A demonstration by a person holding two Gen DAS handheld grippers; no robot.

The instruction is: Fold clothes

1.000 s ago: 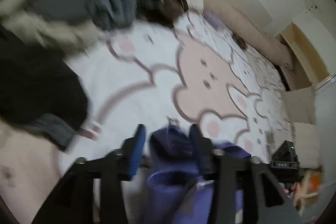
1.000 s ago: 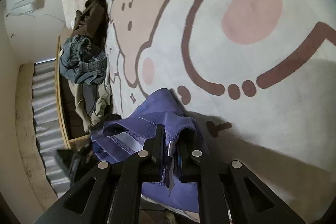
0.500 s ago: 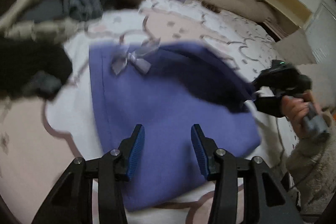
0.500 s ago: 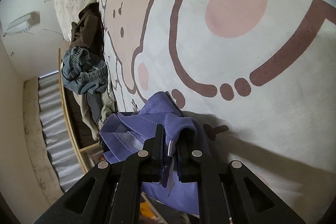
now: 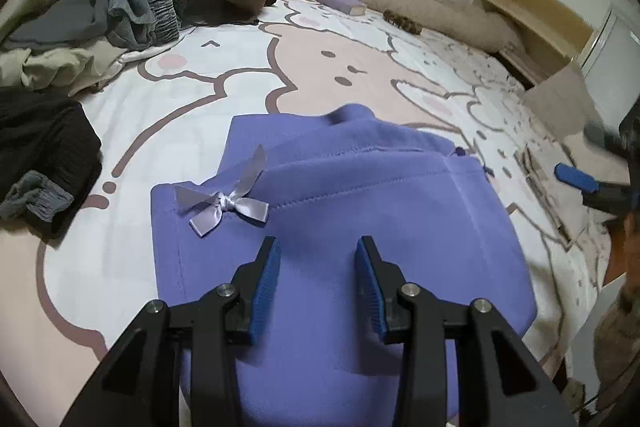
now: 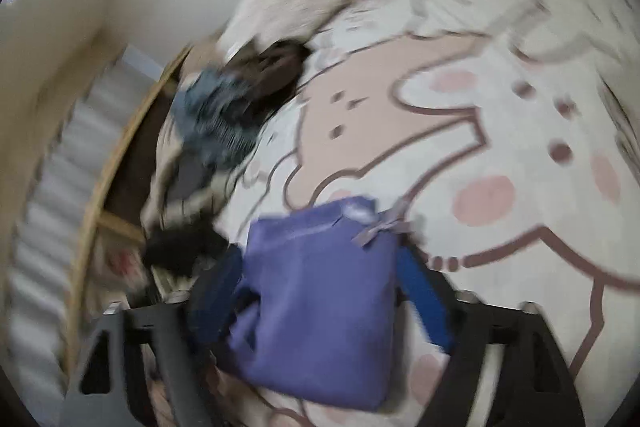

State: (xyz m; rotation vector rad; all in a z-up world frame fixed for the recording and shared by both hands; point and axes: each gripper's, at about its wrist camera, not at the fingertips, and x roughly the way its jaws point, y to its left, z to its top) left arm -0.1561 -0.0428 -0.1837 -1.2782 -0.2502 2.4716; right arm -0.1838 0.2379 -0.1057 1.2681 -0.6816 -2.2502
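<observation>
Purple garment (image 5: 340, 227) lay folded on the bed (image 5: 200, 87). Your left gripper (image 5: 316, 267) hovered over it, jaws closing on nothing. Right gripper (image 6: 320, 291) jaws were opening, garment between them but loose.

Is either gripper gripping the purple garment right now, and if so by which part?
Neither. The left gripper hovers above the folded purple garment, jaws closing with nothing between them. The right gripper has jaws opening, apart and clear of the cloth.

Both wrist views angled down, close over purple garment (image 5: 340, 227), shared
</observation>
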